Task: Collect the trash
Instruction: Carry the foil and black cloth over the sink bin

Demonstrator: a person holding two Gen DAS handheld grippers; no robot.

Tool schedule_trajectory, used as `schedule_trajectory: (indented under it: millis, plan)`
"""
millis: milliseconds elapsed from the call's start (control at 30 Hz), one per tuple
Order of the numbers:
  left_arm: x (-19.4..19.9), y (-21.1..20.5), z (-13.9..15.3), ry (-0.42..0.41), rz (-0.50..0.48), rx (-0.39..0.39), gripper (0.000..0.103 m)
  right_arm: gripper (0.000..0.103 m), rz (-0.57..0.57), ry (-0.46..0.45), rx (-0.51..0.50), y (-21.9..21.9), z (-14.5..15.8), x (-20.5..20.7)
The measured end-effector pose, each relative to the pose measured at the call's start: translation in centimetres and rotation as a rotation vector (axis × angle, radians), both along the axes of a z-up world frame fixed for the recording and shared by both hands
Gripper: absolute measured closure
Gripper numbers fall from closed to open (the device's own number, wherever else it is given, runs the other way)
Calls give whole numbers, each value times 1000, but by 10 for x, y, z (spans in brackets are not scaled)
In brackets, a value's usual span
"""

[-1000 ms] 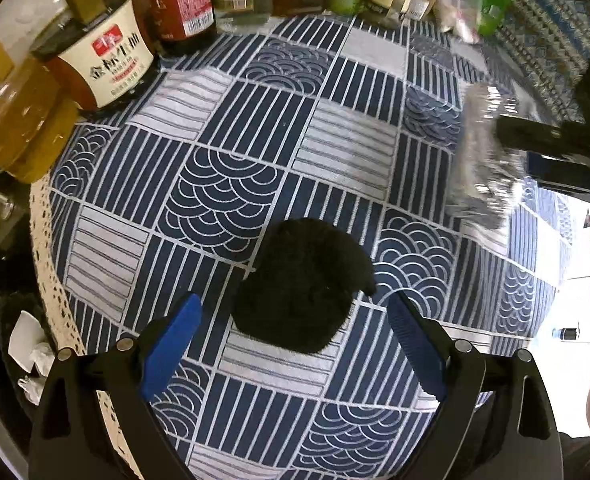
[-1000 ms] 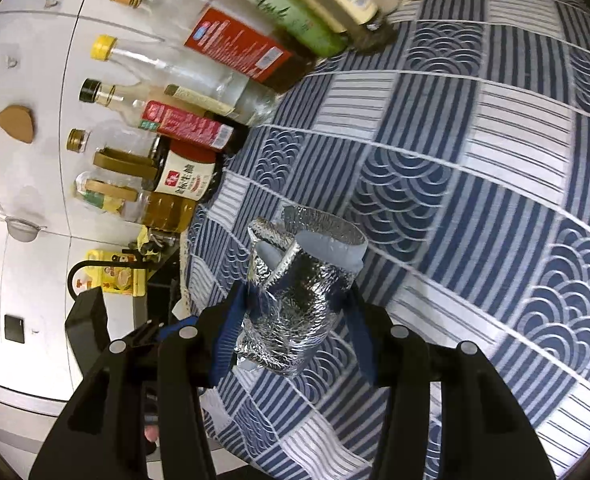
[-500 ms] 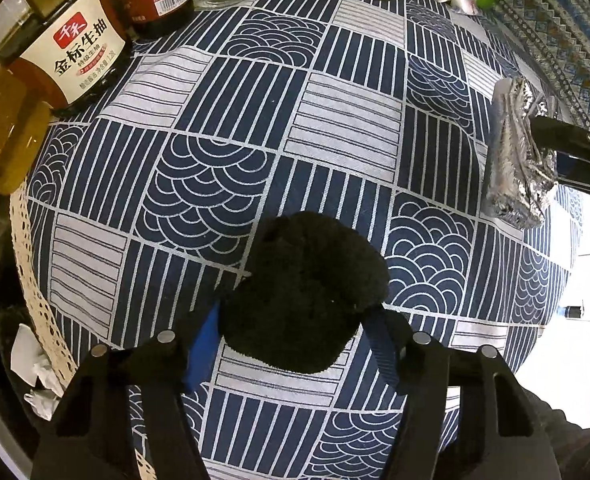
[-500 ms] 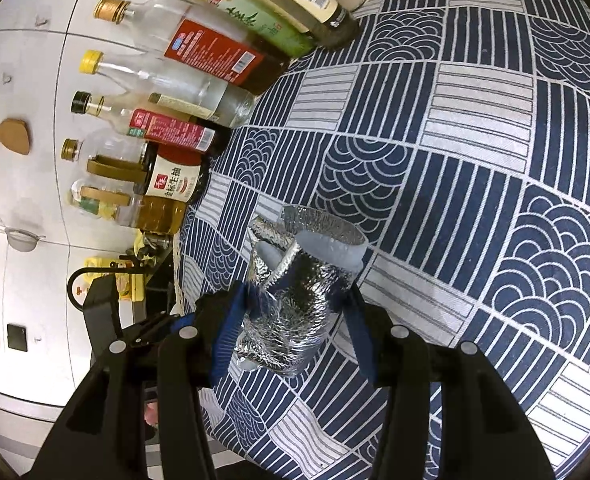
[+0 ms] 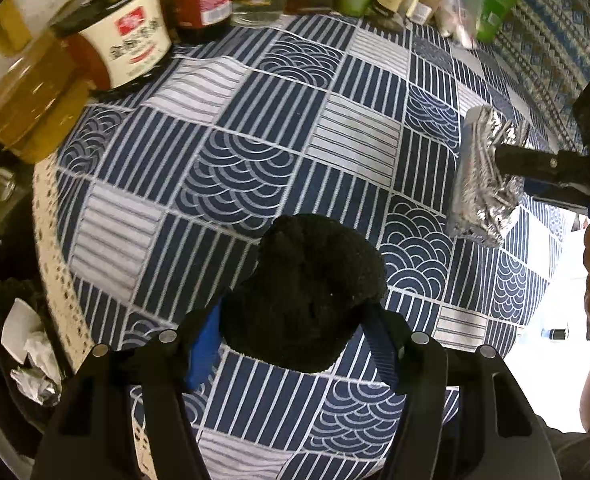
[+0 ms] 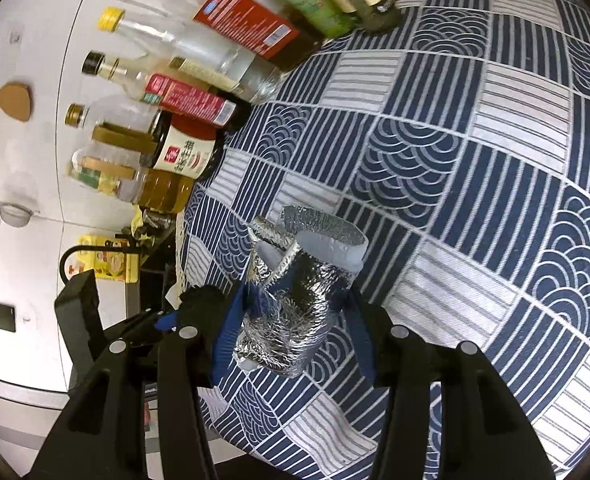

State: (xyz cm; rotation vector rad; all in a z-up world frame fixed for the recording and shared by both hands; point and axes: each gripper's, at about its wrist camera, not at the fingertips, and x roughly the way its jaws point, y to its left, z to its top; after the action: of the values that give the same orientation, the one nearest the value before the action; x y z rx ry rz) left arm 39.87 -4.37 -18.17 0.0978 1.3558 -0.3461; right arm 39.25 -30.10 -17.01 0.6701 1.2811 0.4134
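Left wrist view: my left gripper (image 5: 295, 344) has just closed on one black fuzzy wad (image 5: 307, 292), now pinched above the tablecloth (image 5: 231, 168). Bin (image 5: 27, 344) with scraps sits off the left edge; I judge the carry goes there next.

Right wrist view: my right gripper (image 6: 291, 320) clamps one crumpled foil wrapper (image 6: 295, 300). Two pieces collected, no other loose trash visible on the cloth.

You have a row of bottles (image 5: 143, 40) standing along the far edge of the tabletop (image 5: 335, 136), behind everything else. The fuzzy lump (image 5: 307, 292) sits between your left tool's (image 5: 295, 344) fingers near the tabletop's near edge, and the foil wad (image 5: 483, 184) sits in your right tool (image 6: 291, 328) toward the right edge.
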Motion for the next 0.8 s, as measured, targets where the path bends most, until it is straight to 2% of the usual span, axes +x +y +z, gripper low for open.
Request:
schedule_trajectory:
  millis: [333,600,800]
  plan:
    - [-31,58,21,-52,137,-47,41,53,133,19,-47,67,-1,-2]
    - [-58,124,25,-63,261,-59,41,53,270,21,-69,142,2,-3]
    - [-79,168,29,-73,315,-56,41,53,347,12,-77,199,6,-3]
